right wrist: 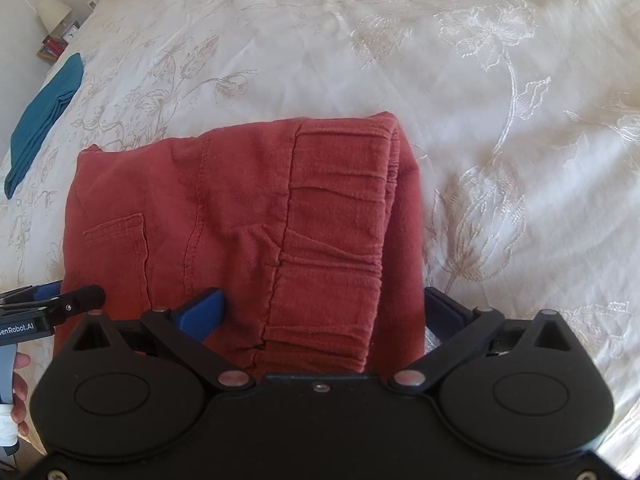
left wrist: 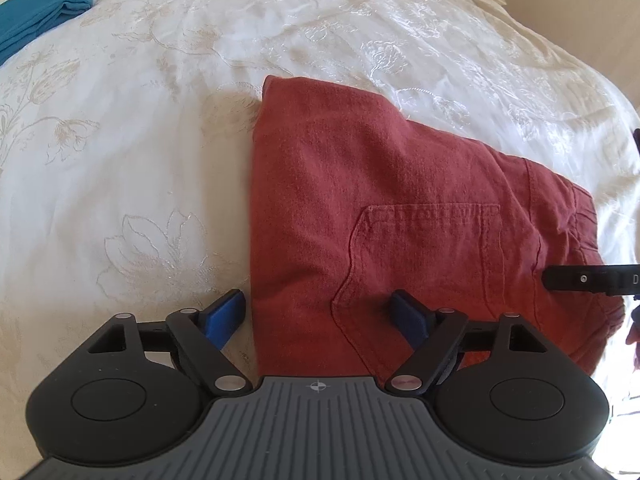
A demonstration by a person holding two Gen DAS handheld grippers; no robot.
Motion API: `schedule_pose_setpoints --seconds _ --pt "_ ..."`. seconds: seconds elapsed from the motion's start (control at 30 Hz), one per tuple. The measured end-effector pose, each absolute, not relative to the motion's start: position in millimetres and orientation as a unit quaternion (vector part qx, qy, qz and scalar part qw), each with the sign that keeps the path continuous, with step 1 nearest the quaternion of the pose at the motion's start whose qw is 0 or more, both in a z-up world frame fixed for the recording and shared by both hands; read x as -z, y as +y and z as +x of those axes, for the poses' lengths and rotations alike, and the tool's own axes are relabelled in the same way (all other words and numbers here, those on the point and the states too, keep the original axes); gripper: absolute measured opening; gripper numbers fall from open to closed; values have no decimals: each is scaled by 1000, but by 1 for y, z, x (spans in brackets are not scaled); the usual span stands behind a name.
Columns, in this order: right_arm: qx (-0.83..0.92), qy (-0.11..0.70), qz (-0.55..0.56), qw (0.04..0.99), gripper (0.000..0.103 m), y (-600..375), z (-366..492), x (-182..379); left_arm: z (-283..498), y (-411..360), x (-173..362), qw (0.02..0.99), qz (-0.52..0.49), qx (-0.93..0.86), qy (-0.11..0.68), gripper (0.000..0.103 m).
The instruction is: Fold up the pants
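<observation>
Left gripper (left wrist: 319, 316) and right gripper (right wrist: 322, 312) both spread wide, gripping nothing, over folded rust-red woven cotton pants (left wrist: 384, 216) lying flat on cream floral-embroidered bedspread (left wrist: 160, 80), folded teal cloth (left wrist: 36, 12) far left, white bedside lamp (right wrist: 54, 14) beyond.

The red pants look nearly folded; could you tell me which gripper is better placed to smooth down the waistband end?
Right, probably. The right gripper is open and straddles the waistband end of the red pants, while the left gripper, also open, sits at the folded edge by the pocket.
</observation>
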State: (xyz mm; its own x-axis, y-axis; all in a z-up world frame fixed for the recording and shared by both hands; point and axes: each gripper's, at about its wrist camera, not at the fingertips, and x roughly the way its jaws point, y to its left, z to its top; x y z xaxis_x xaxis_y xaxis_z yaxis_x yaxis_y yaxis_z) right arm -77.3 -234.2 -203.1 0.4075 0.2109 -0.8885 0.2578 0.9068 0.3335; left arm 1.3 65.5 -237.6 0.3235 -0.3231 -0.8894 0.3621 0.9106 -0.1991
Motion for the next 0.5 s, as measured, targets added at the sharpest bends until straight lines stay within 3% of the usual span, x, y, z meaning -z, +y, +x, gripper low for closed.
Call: schedule_pose_setpoints --seconds 0.5 --pt "-81 516 260 812 103 -267 -72 213 37 30 251 809 -1 231 541 94"
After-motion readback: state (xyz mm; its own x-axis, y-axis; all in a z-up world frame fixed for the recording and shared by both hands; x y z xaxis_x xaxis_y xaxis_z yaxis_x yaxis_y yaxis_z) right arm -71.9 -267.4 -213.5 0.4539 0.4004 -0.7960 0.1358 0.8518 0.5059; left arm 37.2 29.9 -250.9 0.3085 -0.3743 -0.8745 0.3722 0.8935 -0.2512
